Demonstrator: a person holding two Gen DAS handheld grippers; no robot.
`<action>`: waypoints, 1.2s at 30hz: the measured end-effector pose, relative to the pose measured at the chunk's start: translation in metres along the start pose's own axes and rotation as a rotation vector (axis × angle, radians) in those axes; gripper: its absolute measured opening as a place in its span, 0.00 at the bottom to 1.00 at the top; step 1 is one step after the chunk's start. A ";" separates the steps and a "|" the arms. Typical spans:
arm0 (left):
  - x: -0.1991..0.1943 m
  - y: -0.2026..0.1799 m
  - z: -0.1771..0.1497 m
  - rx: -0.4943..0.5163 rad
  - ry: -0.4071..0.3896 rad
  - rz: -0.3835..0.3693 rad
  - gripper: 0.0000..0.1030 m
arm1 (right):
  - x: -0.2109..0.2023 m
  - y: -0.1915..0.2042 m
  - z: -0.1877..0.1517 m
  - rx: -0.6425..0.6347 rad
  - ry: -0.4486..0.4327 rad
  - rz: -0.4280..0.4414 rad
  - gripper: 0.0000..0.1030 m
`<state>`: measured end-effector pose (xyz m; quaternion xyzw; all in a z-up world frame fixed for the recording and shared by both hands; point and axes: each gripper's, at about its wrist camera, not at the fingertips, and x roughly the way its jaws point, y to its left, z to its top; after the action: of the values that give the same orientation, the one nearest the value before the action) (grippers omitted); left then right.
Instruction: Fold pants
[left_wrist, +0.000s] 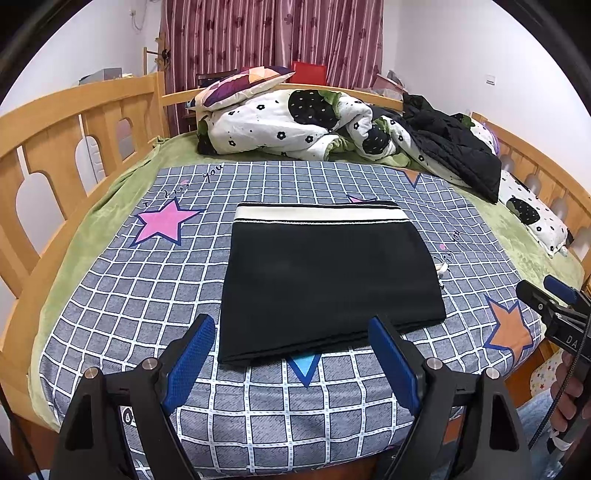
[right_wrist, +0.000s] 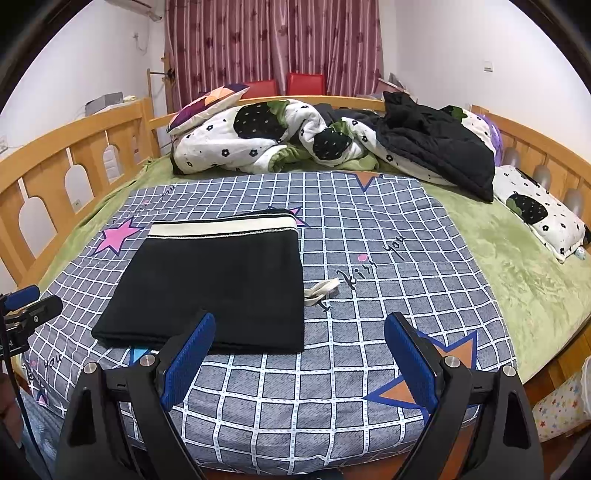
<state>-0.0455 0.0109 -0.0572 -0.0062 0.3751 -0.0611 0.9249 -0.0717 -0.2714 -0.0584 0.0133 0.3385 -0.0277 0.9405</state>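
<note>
Black pants (left_wrist: 328, 280) lie folded into a flat rectangle on the checked sheet (left_wrist: 147, 302), their white waistband at the far edge. In the right wrist view the same pants (right_wrist: 214, 291) sit left of centre, with a white drawstring (right_wrist: 321, 291) trailing from their right side. My left gripper (left_wrist: 293, 350) hovers open just before the pants' near edge, nothing between its blue pads. My right gripper (right_wrist: 301, 350) stands open over bare sheet, to the right of the pants' near corner. Each gripper shows at the edge of the other's view: right gripper (left_wrist: 550, 295), left gripper (right_wrist: 29, 302).
A crumpled white floral quilt (left_wrist: 280, 125), a patterned pillow (left_wrist: 240, 85) and a black jacket (left_wrist: 454, 147) are piled at the far end of the bed. Wooden rails (left_wrist: 74, 122) run along both sides. A small pillow (right_wrist: 539, 210) lies at the right on the green blanket (right_wrist: 517, 266).
</note>
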 end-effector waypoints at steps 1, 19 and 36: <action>0.000 0.000 0.000 -0.001 0.001 0.000 0.82 | 0.000 0.000 0.000 -0.001 0.000 0.000 0.89; 0.001 0.001 0.000 0.002 -0.004 0.010 0.82 | 0.001 0.006 -0.001 -0.018 -0.005 0.002 0.89; -0.001 -0.001 -0.001 0.002 -0.008 0.016 0.82 | 0.000 0.008 -0.003 -0.022 -0.008 0.002 0.89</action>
<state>-0.0469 0.0104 -0.0573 -0.0024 0.3713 -0.0542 0.9269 -0.0728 -0.2633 -0.0604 0.0033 0.3352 -0.0233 0.9419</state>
